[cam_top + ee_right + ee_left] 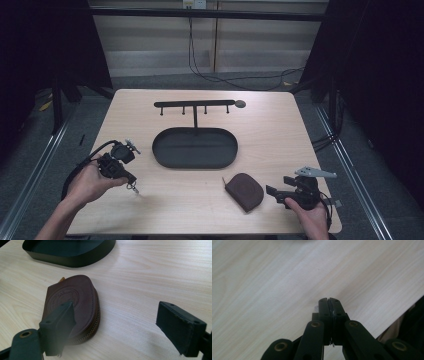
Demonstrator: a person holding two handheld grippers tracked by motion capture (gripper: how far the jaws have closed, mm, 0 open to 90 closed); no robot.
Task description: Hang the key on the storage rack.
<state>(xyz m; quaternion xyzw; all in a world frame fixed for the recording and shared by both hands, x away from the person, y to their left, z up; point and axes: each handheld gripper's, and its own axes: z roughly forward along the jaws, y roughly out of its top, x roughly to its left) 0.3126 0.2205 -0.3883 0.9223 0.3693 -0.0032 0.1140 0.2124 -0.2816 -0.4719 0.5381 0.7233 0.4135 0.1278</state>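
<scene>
My left gripper (131, 184) is held above the left front of the table, its tips pointing down. Its jaws are pressed together (328, 300), and a small key-like metal thing (133, 188) hangs at the tips; only a sliver of it peeks out between the pads. A brown leather zip pouch (245, 190) lies flat at the right front. My right gripper (279, 186) rests just right of it, open and holding nothing. In the right gripper view the pouch (75, 295) lies beyond the left jaw, and bare wood shows between the jaws (113, 312).
A black oval tray (161, 150) sits mid-table, with a black hook rack (195, 104) rising behind it. The tray's wall (75, 261) shows at the top of the right gripper view. The table's front edge is close to both hands. Cables trail on the floor beyond.
</scene>
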